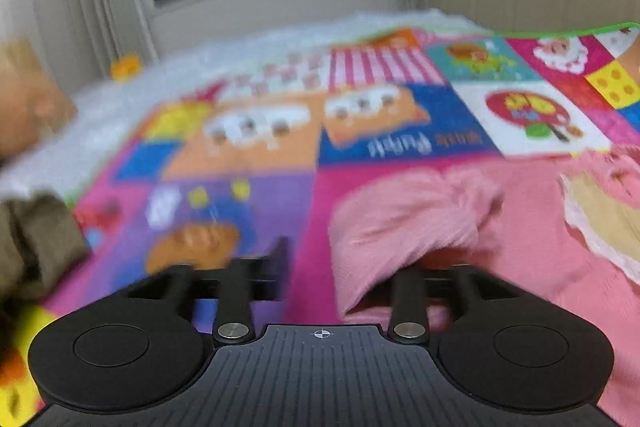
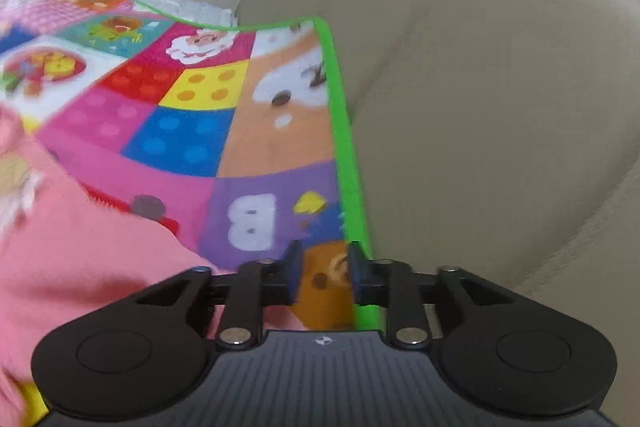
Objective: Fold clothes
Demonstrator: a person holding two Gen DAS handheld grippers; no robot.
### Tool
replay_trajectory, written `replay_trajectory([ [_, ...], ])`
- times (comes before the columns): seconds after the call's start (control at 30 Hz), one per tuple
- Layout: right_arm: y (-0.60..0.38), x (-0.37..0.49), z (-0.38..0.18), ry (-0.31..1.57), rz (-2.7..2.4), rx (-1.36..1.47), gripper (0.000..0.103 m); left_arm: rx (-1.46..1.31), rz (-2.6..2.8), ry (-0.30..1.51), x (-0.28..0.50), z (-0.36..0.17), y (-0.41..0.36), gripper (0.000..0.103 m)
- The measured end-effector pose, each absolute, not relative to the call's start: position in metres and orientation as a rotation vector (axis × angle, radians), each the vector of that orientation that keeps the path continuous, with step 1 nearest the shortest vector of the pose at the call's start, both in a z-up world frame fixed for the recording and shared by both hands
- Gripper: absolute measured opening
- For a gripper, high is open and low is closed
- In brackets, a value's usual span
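A pink garment [image 1: 500, 227] lies on a colourful play mat [image 1: 248, 155], with a beige sofa [image 2: 500, 87] at the mat's green-bordered edge. In the left wrist view the garment fills the field from about 1 to 4 o'clock of the left hand-held gripper [image 1: 340, 267]. A rolled sleeve or edge of it bulges toward 12 o'clock and covers the right finger, while the left finger [image 1: 280, 255] stands clear over the mat. The jaws stand wide apart; whether cloth lies between them, I cannot tell through the blur.

The right hand-held gripper [image 2: 324, 271] is open with nothing between its fingers, hovering over bare mat near the green border. From it the garment lies at 8 to 10 o'clock, its near edge just beside the left finger.

The left hand-held gripper is therefore the nearer one. The garment's long axis is hard to settle, and so is how much of it is already folded.
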State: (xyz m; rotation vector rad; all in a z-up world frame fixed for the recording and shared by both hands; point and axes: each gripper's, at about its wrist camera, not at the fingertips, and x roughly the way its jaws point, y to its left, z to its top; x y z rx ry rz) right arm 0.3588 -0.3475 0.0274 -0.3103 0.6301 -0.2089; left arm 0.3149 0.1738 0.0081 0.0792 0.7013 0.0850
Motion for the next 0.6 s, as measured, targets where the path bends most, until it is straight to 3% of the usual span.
replay_trajectory([
  [0.07,-0.347,0.338,0.034,0.602,-0.139,-0.202,0.051,-0.008,0.009,0.737,0.300,0.004,0.176,0.065],
  [0.13,-0.339,0.306,0.036,0.583,-0.054,-0.152,0.059,-0.065,-0.063,0.737,0.279,0.004,0.172,0.072],
  [0.27,-0.327,0.232,0.029,0.628,0.128,-0.047,0.059,-0.207,-0.283,0.756,0.234,0.007,0.152,0.077],
  [0.43,-0.327,0.168,0.006,0.718,0.244,0.205,0.060,-0.181,-0.339,0.778,0.197,-0.004,0.126,0.083],
  [0.53,-0.324,0.144,-0.014,0.762,0.257,0.293,0.073,-0.163,-0.371,0.791,0.175,-0.011,0.110,0.084],
  [0.6,-0.314,0.132,-0.021,0.725,0.253,0.261,0.075,-0.152,-0.393,0.800,0.160,-0.016,0.100,0.083],
])
